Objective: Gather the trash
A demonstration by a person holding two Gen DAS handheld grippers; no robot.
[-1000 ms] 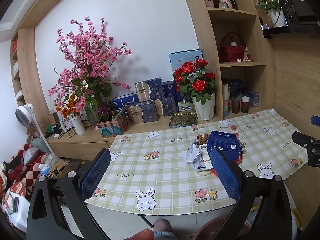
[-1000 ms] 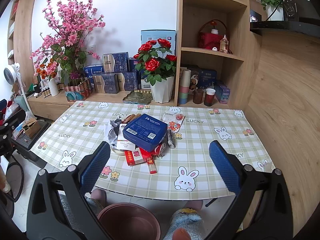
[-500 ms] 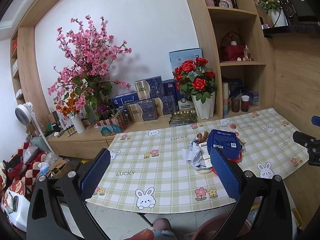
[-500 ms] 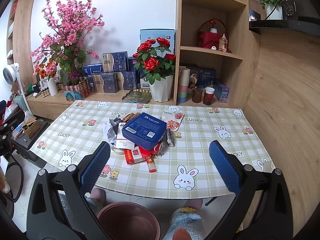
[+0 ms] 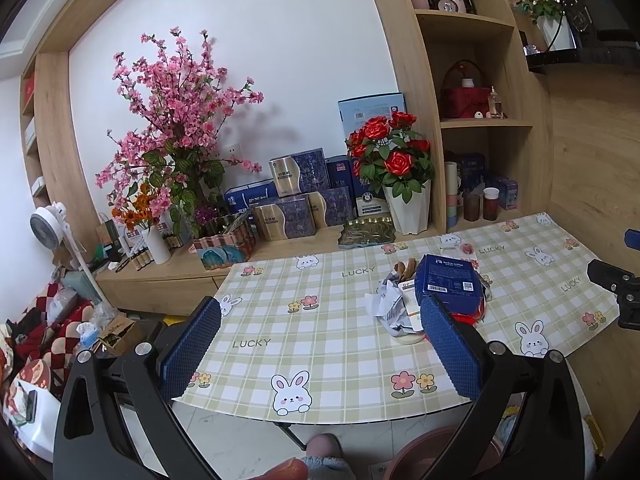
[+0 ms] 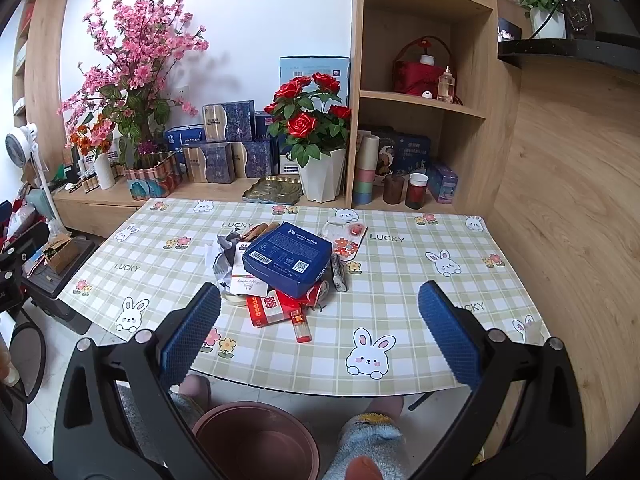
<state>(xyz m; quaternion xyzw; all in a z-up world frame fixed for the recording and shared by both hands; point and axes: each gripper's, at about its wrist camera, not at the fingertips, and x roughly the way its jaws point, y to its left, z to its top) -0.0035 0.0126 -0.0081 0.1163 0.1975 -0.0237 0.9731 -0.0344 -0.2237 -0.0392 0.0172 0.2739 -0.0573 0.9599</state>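
A heap of trash lies mid-table: a blue coffee box (image 6: 289, 257) on top, crumpled paper (image 6: 223, 255), a white card (image 6: 247, 281), red packets (image 6: 269, 307), a red lighter (image 6: 301, 327) and a black wrapper (image 6: 339, 273). The blue box also shows in the left wrist view (image 5: 447, 280), with the crumpled paper (image 5: 387, 305) beside it. My right gripper (image 6: 319, 320) is open and empty, held near the table's front edge before the heap. My left gripper (image 5: 320, 340) is open and empty, to the heap's left. A brown bin (image 6: 256, 442) stands on the floor under the front edge.
The checked bunny tablecloth (image 6: 420, 280) covers the table. Behind it a low shelf holds a rose pot (image 6: 320, 172), a pink blossom vase (image 6: 105, 170), blue gift boxes (image 6: 224, 148) and a gold tray (image 6: 272, 190). A wooden wall (image 6: 568, 200) bounds the right side. Slippered feet (image 6: 368, 444) are below.
Both grippers have drifted slightly toward the table, so the heap looks a little nearer. Both stay open and empty.
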